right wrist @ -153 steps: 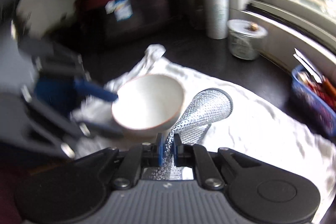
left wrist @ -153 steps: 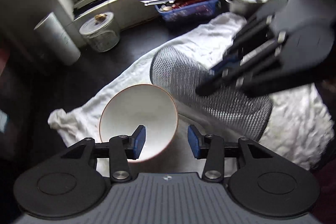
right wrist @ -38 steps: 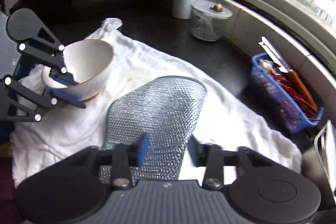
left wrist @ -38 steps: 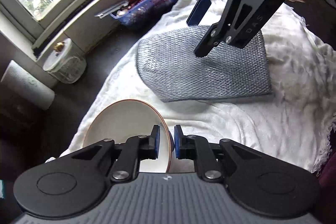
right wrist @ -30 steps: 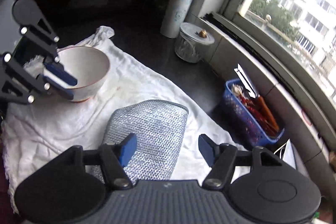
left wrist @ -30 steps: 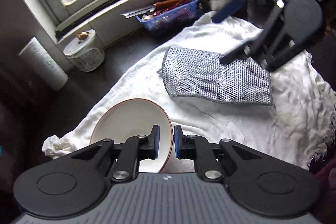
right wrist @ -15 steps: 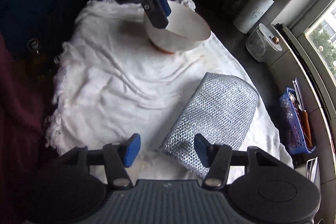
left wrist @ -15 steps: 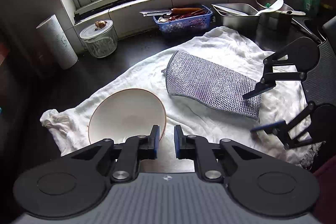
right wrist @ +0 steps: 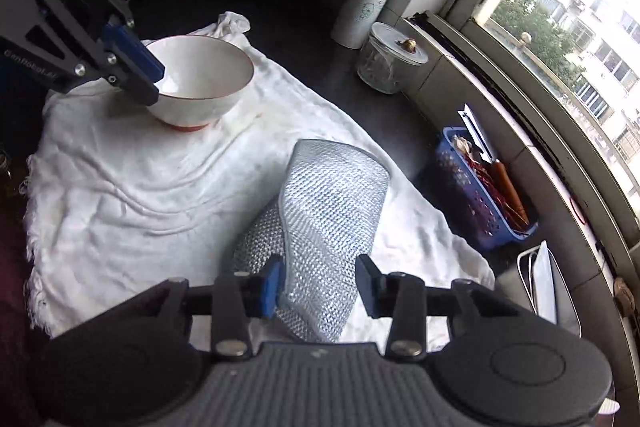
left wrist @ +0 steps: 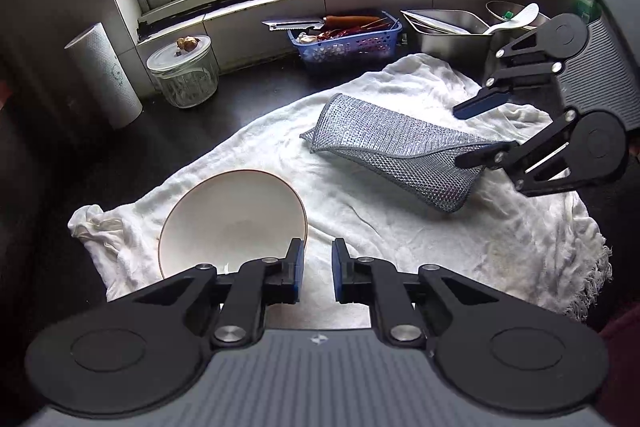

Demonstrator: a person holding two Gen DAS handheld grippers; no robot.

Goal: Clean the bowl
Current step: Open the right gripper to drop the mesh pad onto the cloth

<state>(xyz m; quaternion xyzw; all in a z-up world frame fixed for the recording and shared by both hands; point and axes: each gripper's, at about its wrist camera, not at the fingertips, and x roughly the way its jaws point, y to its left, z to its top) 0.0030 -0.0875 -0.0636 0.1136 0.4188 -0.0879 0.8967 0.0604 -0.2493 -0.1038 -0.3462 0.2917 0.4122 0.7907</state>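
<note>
A white bowl with a red rim stands on a white towel; it also shows in the right wrist view. My left gripper is shut on the bowl's near rim, seen from the right wrist view. A silver mesh scrubbing cloth lies on the towel. My right gripper is open with the cloth's near end between its jaws; the left wrist view shows the cloth's edge lifted by the lower finger.
On the dark counter by the window stand a paper roll, a glass jar, a blue basket with utensils and a steel tray. The towel's fringed edge lies at the right.
My right gripper let go of the cloth, drew back, and has now come in around the cloth's near end. My left gripper stays shut on the bowl's rim.
</note>
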